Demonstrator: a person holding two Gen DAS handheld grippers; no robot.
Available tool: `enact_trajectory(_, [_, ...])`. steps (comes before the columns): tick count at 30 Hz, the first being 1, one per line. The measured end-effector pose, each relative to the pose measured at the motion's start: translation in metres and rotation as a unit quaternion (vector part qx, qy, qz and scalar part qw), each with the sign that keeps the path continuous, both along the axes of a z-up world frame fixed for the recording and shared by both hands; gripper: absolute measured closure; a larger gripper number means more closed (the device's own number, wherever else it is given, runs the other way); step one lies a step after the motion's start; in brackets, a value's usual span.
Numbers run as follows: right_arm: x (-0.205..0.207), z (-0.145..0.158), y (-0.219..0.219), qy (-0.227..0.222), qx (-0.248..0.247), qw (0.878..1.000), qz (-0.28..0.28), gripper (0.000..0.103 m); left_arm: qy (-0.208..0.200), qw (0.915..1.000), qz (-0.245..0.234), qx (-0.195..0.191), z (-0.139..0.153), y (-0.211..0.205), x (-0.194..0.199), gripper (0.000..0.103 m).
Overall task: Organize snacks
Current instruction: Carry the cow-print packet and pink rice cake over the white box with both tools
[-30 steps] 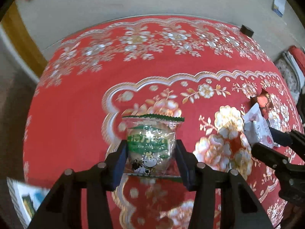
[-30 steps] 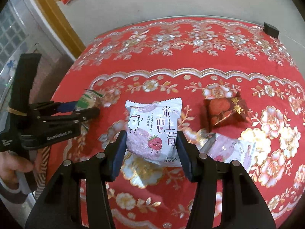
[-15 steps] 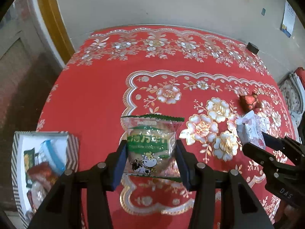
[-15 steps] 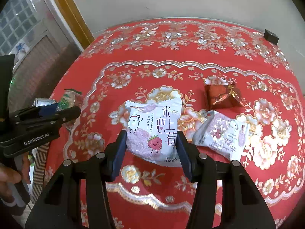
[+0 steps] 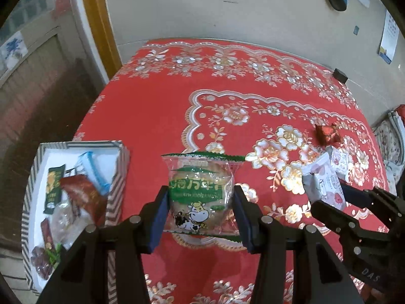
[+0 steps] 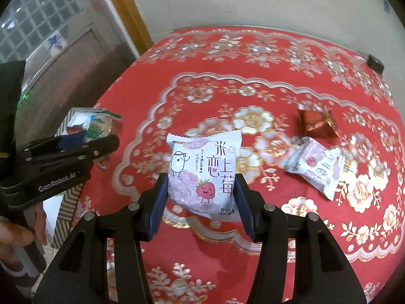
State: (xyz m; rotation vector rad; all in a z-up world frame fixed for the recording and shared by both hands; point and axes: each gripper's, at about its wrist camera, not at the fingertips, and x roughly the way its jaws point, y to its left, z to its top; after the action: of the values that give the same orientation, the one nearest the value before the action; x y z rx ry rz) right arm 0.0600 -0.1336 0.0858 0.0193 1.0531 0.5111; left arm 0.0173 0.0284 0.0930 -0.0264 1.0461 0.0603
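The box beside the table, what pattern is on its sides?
Grey-and-white diagonal stripes on the box, clearest in the left wrist view.

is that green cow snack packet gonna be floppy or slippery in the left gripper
The green cow packet is probably light and somewhat stiffened by the round cake inside. Its glossy clear film looks slippery, yet the left gripper pinches both sides. The thin crimped edges would likely flop.

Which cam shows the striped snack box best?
Left wrist: the striped box shows its open top and the snacks inside. In the right wrist view the box is mostly hidden behind the left gripper.
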Motion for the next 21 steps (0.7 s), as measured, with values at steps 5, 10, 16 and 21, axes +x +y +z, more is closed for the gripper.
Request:
enact_trajectory(5, [-0.008,0.007,0.016,-0.006,0.002,1.000,0.023,0.052,-0.007,0.9998,0.016,0.004,0.005,0.013,-0.012,0.052])
enact_trajectory(10, [-0.014,0.012,0.038,-0.010,0.006,0.999,0.048,0.052,-0.012,0.9993,0.033,0.009,0.009,0.029,-0.022,0.052])
enact_trajectory(16, [-0.019,0.016,0.068,-0.013,0.004,0.997,0.079,0.052,-0.017,0.9981,0.058,0.008,0.011,0.053,-0.032,0.052])
enact_trajectory(21, [-0.023,0.024,0.096,-0.020,0.003,0.994,0.109,0.052,-0.020,0.9964,0.082,0.012,0.014,0.078,-0.042,0.052])
